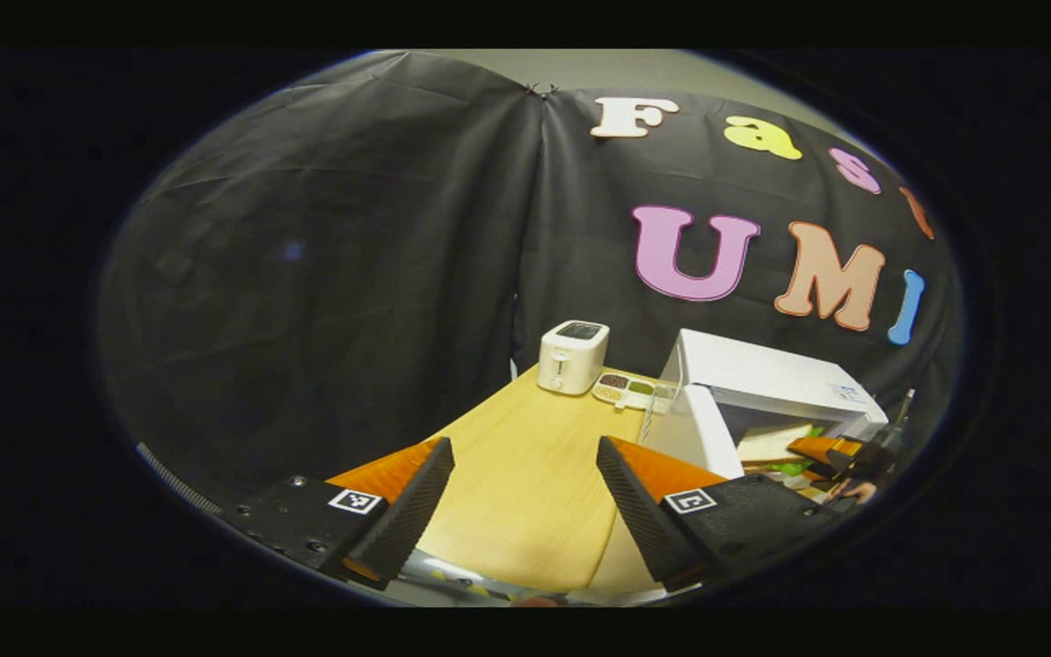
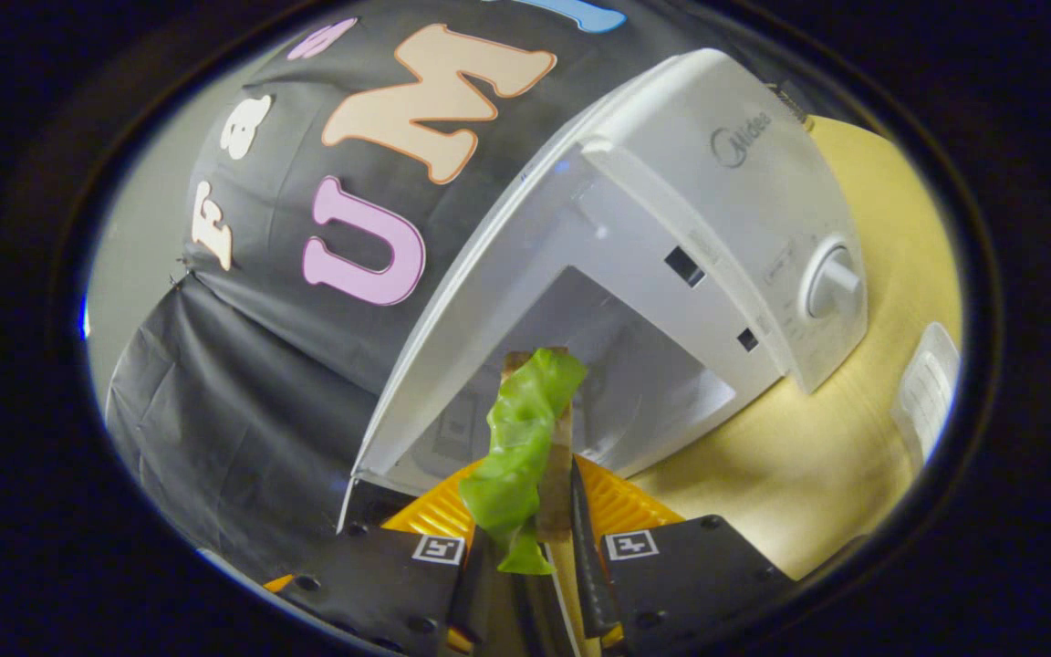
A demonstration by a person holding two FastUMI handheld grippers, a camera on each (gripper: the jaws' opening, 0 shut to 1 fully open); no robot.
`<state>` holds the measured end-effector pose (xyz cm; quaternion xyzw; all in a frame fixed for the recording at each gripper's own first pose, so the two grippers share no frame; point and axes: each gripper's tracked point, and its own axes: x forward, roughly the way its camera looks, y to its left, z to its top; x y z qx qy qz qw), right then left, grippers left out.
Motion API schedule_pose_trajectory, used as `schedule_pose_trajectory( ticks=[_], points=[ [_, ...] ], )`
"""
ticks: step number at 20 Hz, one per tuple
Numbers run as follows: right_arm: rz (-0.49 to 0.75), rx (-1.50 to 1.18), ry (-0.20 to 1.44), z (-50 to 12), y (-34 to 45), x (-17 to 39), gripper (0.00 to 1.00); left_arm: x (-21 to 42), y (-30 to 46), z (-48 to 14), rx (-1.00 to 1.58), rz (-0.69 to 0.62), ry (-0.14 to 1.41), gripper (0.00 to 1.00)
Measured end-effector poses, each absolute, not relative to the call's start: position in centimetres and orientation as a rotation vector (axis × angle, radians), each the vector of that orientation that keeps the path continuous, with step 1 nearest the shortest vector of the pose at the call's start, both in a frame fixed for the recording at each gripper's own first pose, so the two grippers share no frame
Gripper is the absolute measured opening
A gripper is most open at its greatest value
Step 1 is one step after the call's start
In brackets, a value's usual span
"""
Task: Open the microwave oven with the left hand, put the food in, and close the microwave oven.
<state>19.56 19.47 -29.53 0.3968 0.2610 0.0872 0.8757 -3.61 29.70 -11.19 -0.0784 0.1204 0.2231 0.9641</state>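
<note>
Here, in the left gripper view, the left gripper (image 1: 525,497) hangs over the wooden bench (image 1: 525,456) with its fingers spread wide and nothing between them. Ahead and to the right stands the white microwave oven (image 1: 767,392), its door (image 1: 685,424) swung open toward the camera's left. At the mouth of the cavity the right gripper (image 1: 831,453) shows, holding the sandwich (image 1: 774,444), a pale bread slice with green leaf under it; a hand (image 1: 854,491) grips that tool at the lower right edge. Farther back on the bench sit a white toaster (image 1: 572,356) and, just beside it, a small divided tray (image 1: 626,390) with dark and green contents. In the right gripper view, the scene is tilted. The right gripper (image 2: 535,547) is pinched on the sandwich (image 2: 539,438), which stands edge-on between its fingers, a crumpled lettuce leaf (image 2: 516,456) draped along the near side. The sandwich tip reaches the open cavity of the microwave oven (image 2: 671,274), whose control knob (image 2: 831,283) lies to the right. The yellow bench (image 2: 808,456) runs beneath.
</note>
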Motion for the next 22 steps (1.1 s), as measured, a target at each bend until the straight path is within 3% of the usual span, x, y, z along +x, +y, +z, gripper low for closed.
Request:
schedule_pose_trajectory(
  ticks=[6, 15, 19, 22],
  points=[
    [0.114, 0.748, 0.506, -32.6, 20.3, 23.3, 0.41, -3.3, 29.8, -12.1, -0.182, 0.446, 0.264, 0.94],
    [-0.021, 0.662, 0.445, -33.6, 18.4, 25.6, 0.41, -3.8, 29.7, -12.9, -0.207, 0.455, 0.288, 0.97],
    [-0.099, 0.547, 0.439, -34.9, 16.6, 26.5, 0.51, -4.0, 29.8, -13.0, -0.198, 0.459, 0.292, 0.97],
    [-0.111, 0.506, 0.425, -34.3, 15.6, 26.1, 0.77, -4.1, 29.8, -13.2, -0.192, 0.458, 0.299, 0.97]
  ],
)
